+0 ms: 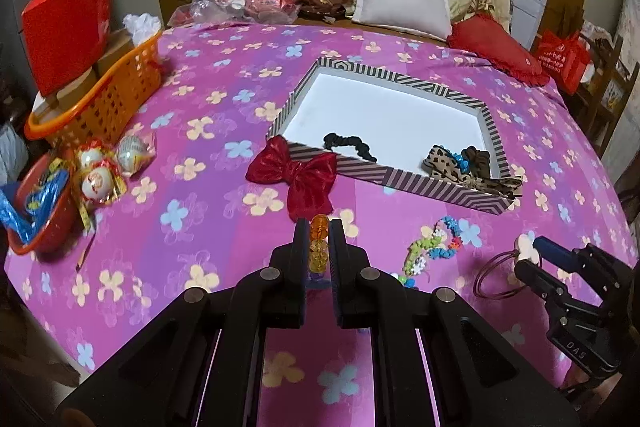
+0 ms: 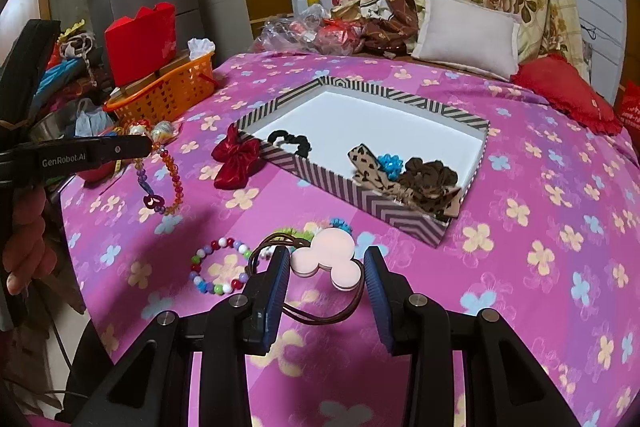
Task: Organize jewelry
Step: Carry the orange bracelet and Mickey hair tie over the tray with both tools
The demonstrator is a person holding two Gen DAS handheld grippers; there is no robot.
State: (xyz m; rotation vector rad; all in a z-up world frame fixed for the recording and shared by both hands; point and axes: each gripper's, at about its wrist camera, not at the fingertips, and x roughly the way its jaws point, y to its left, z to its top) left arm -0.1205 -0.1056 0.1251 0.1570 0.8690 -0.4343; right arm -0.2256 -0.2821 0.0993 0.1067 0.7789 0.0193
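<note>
- While both tools are loaded, I am carrying two pieces toward the striped box [image 2: 404, 223], which is sitting open at about one o'clock from my right gripper [image 2: 327, 269] on the pink bedspread [image 2: 520, 267].
- My left gripper [image 1: 319, 233] is clenching an orange-and-purple bead bracelet [image 2: 168, 179], pinched at its top so the loop is dangling free of the cloth.
- My right gripper is grasping a pink mouse-head hair tie [image 2: 330, 261]; the pads are bearing on the charm's edges, presumably because the thin brown elastic offers nothing firm.
- A red bow [image 2: 234, 157] is leaning against the box's nine o'clock corner, waiting outside.
- Hair bows and scrunchies are already bunching along the box's near wall, likely grouped by kind.
- A multicoloured bead bracelet [image 2: 220, 267] is lying at nine o'clock of my right gripper, not yet collected.
</note>
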